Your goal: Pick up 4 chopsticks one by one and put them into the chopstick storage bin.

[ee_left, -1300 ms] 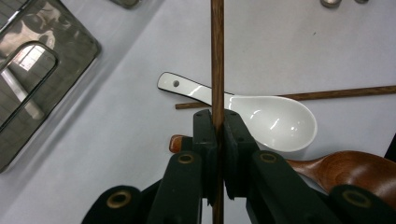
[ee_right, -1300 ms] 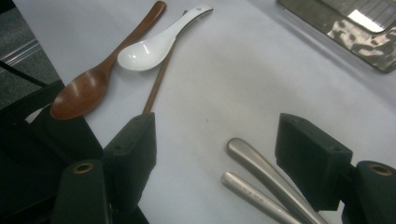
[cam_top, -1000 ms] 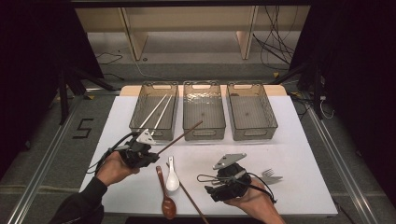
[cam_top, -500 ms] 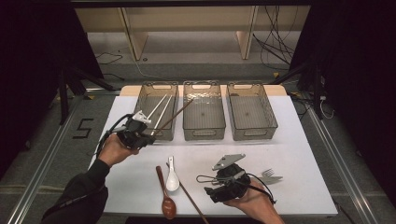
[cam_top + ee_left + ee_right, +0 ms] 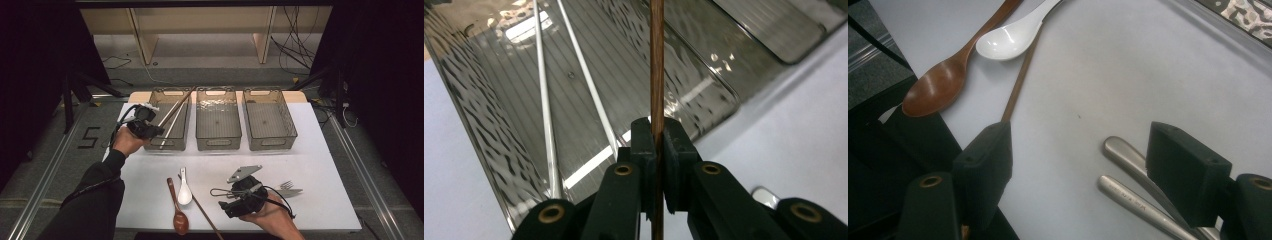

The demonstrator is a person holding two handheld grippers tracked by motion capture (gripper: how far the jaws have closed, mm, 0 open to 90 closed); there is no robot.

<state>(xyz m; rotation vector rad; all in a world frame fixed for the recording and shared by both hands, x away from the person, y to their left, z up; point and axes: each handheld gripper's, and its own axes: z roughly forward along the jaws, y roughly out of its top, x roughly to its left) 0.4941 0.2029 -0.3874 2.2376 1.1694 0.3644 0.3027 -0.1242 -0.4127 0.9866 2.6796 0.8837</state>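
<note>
A large figure "5" stands on the grey floor left of the table. No other writing is legible.

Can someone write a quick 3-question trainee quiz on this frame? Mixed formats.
1. True or false: the left gripper is shut on a brown chopstick.
2. Which bin does that chopstick hang over? A) left bin B) middle bin C) right bin
3. Fill in: on the table, beside the brown wooden spoon, lies a white ____.

Key:
1. True; the jaws pinch it in the left gripper view.
2. A; two light chopsticks already lie in that bin.
3. Spoon.
</note>
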